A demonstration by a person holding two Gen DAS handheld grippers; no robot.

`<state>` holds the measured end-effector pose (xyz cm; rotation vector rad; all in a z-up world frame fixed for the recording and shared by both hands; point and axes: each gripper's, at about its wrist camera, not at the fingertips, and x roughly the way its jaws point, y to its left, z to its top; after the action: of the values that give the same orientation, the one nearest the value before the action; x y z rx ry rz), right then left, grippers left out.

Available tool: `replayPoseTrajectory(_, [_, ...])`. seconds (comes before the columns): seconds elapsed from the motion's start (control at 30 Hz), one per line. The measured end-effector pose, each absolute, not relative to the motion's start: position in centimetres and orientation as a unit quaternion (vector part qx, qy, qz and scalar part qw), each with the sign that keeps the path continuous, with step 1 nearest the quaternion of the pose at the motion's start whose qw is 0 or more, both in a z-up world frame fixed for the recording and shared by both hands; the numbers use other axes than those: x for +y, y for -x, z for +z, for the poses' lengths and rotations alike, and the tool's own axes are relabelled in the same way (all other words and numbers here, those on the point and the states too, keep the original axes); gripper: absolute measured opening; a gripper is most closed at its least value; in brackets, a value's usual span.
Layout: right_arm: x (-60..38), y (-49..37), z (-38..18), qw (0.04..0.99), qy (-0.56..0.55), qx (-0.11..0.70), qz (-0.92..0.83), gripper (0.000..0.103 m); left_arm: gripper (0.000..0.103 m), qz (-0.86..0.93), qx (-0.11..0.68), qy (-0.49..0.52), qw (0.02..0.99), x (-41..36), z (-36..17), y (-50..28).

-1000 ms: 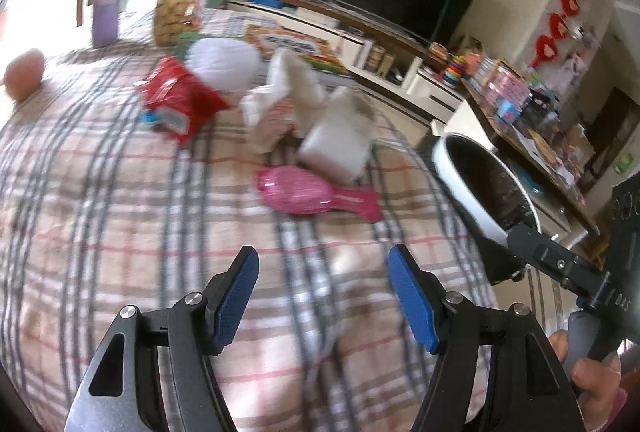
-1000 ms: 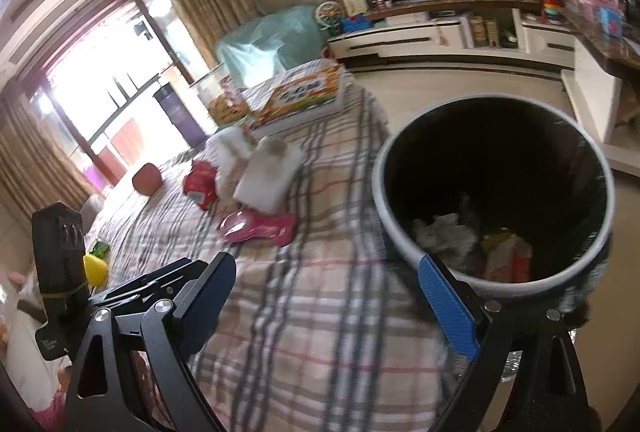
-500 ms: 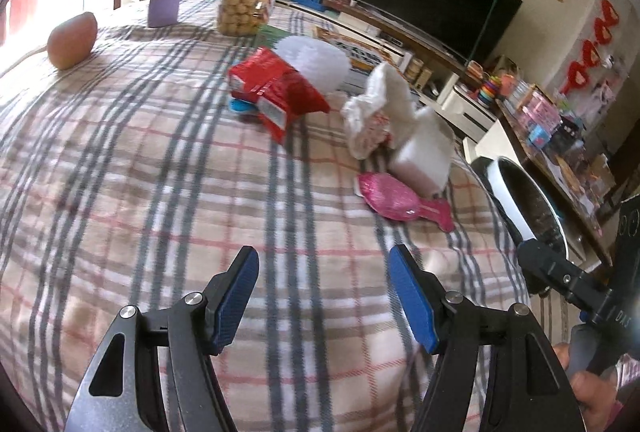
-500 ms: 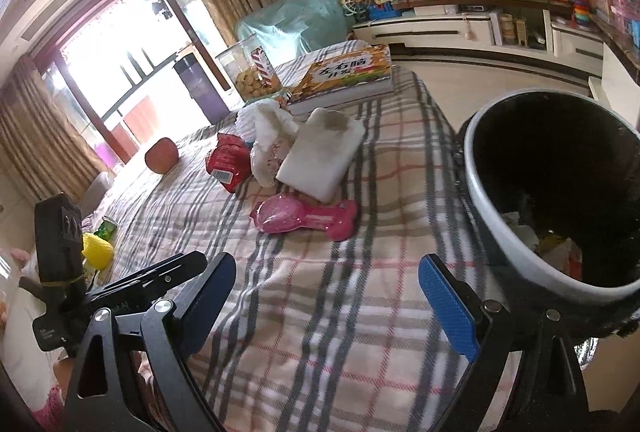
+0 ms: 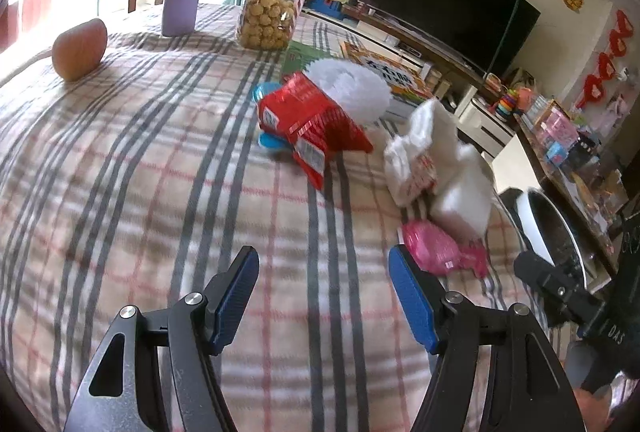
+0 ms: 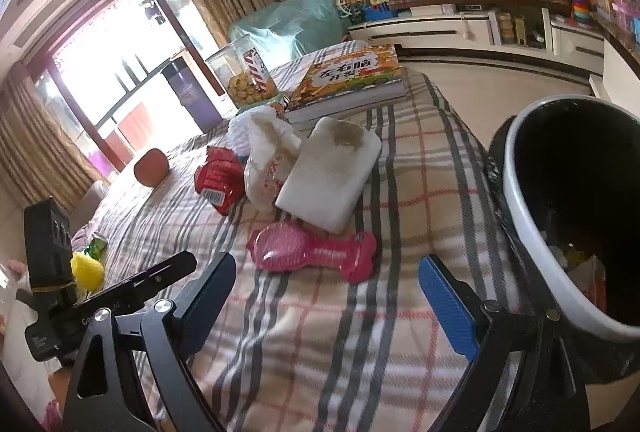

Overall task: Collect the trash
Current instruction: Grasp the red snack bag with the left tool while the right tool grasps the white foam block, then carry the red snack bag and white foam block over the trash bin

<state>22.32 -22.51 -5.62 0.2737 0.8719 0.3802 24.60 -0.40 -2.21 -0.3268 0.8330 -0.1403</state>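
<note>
The left gripper [image 5: 324,296] and right gripper [image 6: 326,296] both hang with jaws apart and nothing between them, above the plaid cloth [image 5: 140,172]. Only the right wrist view looks into the trash bin [image 6: 520,200], which holds scraps; the left shows just its rim. Ahead lie 1 pink wrapper [image 6: 312,252], a white packet [image 6: 330,176] and a red wrapper [image 5: 312,124].
</note>
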Motion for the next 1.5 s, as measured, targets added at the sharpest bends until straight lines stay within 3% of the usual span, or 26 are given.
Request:
replayPoseTrajectory(0.23, [-21.4, -24.7, -5.6, 0.890, -0.115, 0.410, 0.163, 0.092, 0.066, -0.061, 0.392, 0.152, 0.905, -0.1, -2.0, -28.1])
replayPoseTrajectory(0.57, [-20.6, -27.5, -7.2, 0.878, -0.134, 0.432, 0.157, 0.081, 0.064, -0.058, 0.391, 0.158, 0.905, -0.4, -2.9, -31.8])
replayPoseTrajectory(0.6, [-20.6, -27.6, -7.3, 0.877, -0.136, 0.432, 0.157, 0.077, 0.056, -0.059, 0.391, 0.158, 0.905, -0.4, -3.0, -32.0])
replayPoseTrajectory(0.67, [-20.4, -27.8, -7.5, 0.876, -0.134, 0.434, 0.159, 0.061, 0.032, -0.070, 0.398, 0.159, 0.901, -0.6, -3.4, -32.7])
replayPoseTrajectory(0.7, [-20.4, -27.8, -7.6, 0.874, -0.137, 0.436, 0.163, 0.058, 0.017, -0.074, 0.401, 0.158, 0.899, -0.5, -3.5, -32.8])
replayPoseTrajectory(0.83, [-20.8, -27.3, -7.3, 0.875, -0.140, 0.430, 0.172, 0.055, 0.010, -0.073, 0.397, 0.150, 0.902, -0.6, -3.6, -32.5])
replayPoseTrajectory(1.5, [-23.2, -21.8, -4.7, 0.878, -0.147, 0.411, 0.197, 0.054, 0.007, -0.105, 0.378, 0.148, 0.908, -1.1, -1.1, -23.5])
